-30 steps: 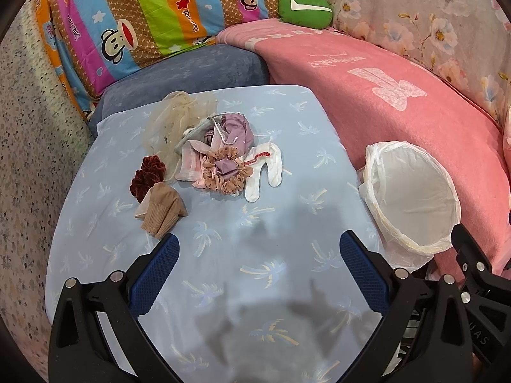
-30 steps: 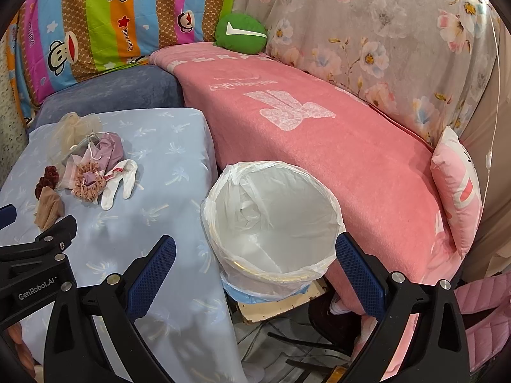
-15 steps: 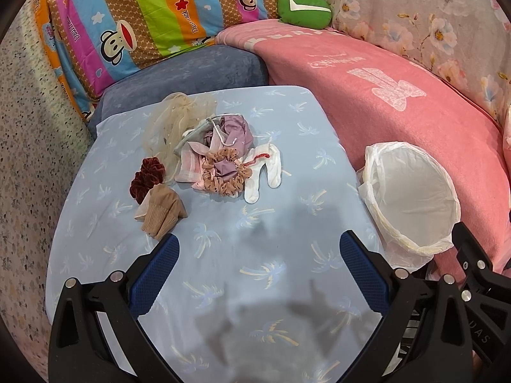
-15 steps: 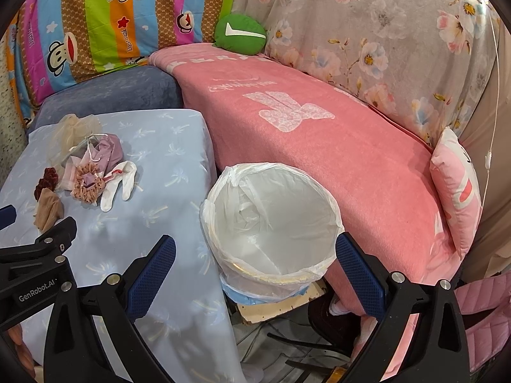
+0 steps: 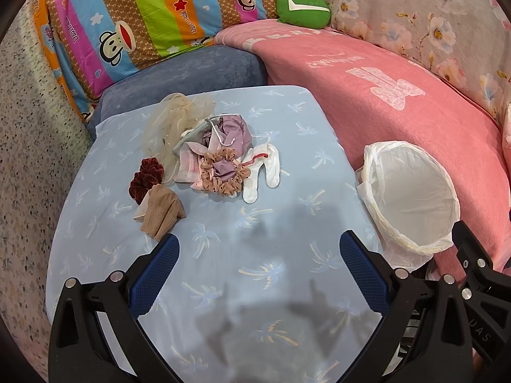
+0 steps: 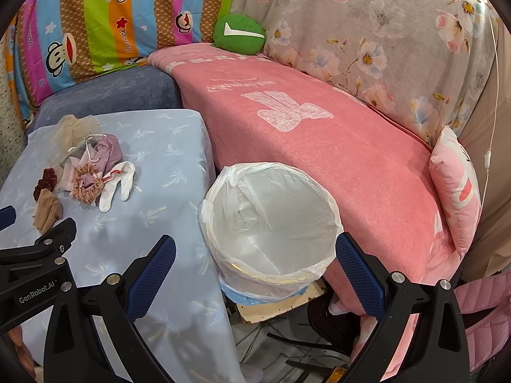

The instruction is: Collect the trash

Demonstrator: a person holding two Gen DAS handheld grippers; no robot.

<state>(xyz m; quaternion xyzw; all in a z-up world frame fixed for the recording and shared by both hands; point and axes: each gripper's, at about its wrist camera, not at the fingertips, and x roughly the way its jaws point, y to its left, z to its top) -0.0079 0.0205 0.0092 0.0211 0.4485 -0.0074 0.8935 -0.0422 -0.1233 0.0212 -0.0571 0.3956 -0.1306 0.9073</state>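
Note:
A heap of small cloth items lies on the light blue table (image 5: 255,255): a beige net (image 5: 172,118), a lilac cloth (image 5: 233,134), a spotted tan scrunchie (image 5: 223,175), a white glove (image 5: 262,172), a dark red scrunchie (image 5: 145,178) and a tan sock (image 5: 161,214). The white-lined bin (image 5: 412,198) stands off the table's right edge. My left gripper (image 5: 255,249) hangs open over the near table, short of the heap. Over the bin (image 6: 271,220) my right gripper (image 6: 255,255) is open and holds nothing. The heap (image 6: 92,172) shows at left in the right wrist view.
A pink blanket (image 6: 319,134) covers the sofa behind the bin, with a green cushion (image 6: 239,35), a striped monkey-print pillow (image 5: 153,16) and a pink pillow (image 6: 456,191). A blue-grey cushion (image 5: 191,67) borders the table's far edge. Clutter lies on the floor below the bin.
Both grippers have crept slightly forward; the heap and the bin sit a touch nearer in view. Nothing was taken hold of.

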